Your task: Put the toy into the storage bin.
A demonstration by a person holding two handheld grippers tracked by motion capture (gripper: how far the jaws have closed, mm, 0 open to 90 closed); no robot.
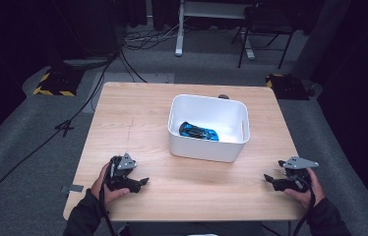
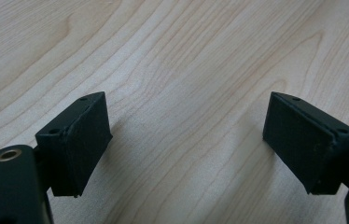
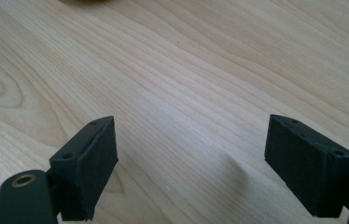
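Observation:
A white bin (image 1: 206,147) stands on the wooden table (image 1: 138,118), right of centre, with a blue and black toy car (image 1: 199,131) lying inside it. My left gripper (image 1: 142,182) rests low over the table's front left, jaws pointing right, open and empty. My right gripper (image 1: 267,178) sits near the front right edge, jaws pointing left, open and empty. In the left gripper view the two black pads (image 2: 79,140) stand wide apart over bare wood. In the right gripper view the pads (image 3: 91,161) are likewise apart above the wood grain.
A small dark object (image 1: 223,96) lies at the table's far edge behind the bin. Cables (image 1: 88,98) run across the grey floor at left. A chair (image 1: 265,29) and a desk leg (image 1: 179,29) stand beyond the table.

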